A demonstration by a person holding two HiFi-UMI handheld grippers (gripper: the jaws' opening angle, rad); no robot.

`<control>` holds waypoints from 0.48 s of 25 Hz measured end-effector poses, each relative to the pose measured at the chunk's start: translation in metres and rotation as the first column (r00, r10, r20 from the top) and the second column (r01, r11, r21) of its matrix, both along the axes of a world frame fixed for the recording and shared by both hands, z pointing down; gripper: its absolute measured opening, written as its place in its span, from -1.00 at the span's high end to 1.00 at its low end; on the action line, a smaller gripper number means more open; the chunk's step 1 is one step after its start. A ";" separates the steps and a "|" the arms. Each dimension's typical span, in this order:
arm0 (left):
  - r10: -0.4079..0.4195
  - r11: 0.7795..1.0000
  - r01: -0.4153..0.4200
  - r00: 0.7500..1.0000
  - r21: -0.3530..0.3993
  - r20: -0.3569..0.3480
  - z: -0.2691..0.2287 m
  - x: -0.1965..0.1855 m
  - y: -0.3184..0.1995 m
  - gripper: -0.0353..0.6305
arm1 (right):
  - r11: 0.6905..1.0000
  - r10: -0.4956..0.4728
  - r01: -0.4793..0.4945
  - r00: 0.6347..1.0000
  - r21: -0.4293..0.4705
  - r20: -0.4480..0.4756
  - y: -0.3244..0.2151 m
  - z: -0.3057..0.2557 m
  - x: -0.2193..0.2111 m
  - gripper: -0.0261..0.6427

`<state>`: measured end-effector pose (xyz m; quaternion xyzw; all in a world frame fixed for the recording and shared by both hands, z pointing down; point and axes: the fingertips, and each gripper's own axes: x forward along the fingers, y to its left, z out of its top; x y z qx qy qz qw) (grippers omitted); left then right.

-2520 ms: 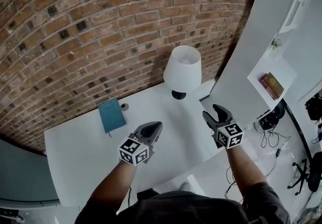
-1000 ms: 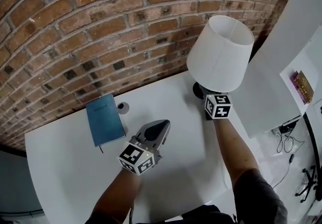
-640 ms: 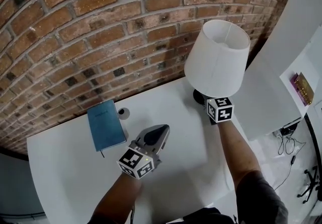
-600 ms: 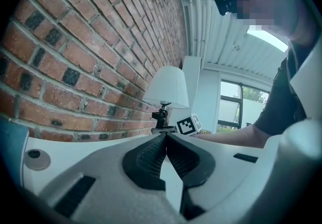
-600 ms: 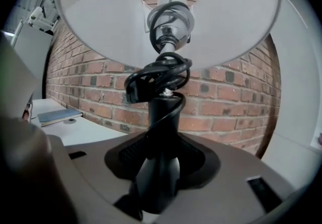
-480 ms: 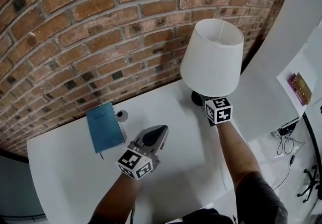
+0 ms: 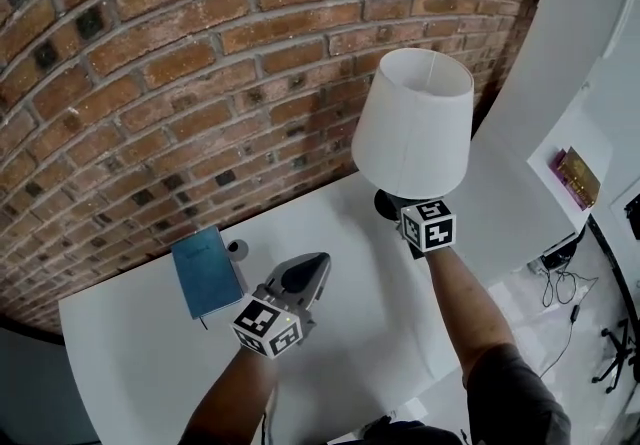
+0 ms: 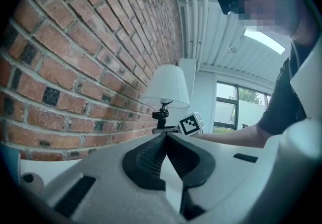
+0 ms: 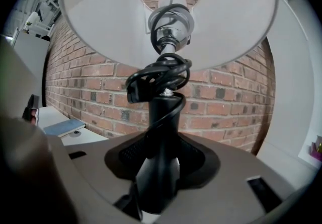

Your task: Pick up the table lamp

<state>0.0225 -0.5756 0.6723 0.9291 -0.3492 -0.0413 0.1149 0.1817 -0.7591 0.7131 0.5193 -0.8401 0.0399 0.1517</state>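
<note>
The right gripper squeezes the black stem of the table lamp, at the far edge of the white table. The left gripper is closed, holding nothing. The big shade up top could tip the lamp and twist it loose.

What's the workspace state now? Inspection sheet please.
Surface: white table, set against the wall.
Job's things: table lamp, white shade, black stem, upright.
Clutter: blue book; small round object beside it.
Grippers: right gripper shut on the table lamp stem; left gripper shut, empty, over the table.
Cables: black cord wound round the lamp stem; loose cables on the floor, right.
Surroundings: brick wall behind; white shelf at right.
</note>
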 end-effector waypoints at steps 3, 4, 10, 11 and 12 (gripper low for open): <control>0.007 1.000 -0.007 1.000 0.004 0.000 -0.018 0.003 -0.001 0.88 | 1.000 0.007 -0.007 1.000 -0.007 -0.005 0.004 -0.020 0.006 0.45; 0.012 1.000 -0.012 1.000 0.007 0.001 -0.025 0.005 -0.001 0.88 | 1.000 0.009 -0.009 1.000 -0.006 -0.007 0.004 -0.028 0.007 0.45; 0.035 0.999 -0.036 0.999 0.035 0.011 -0.071 0.008 -0.003 0.88 | 1.000 0.019 -0.019 1.000 0.004 -0.004 0.008 -0.079 0.010 0.45; 0.040 0.998 -0.040 0.999 0.043 0.013 -0.080 0.008 -0.004 0.88 | 1.000 0.020 -0.020 1.000 0.006 -0.003 0.008 -0.089 0.010 0.45; 0.044 0.998 -0.045 0.999 0.051 0.015 -0.089 0.008 -0.005 0.88 | 1.000 0.020 -0.020 1.000 0.008 -0.001 0.008 -0.099 0.010 0.45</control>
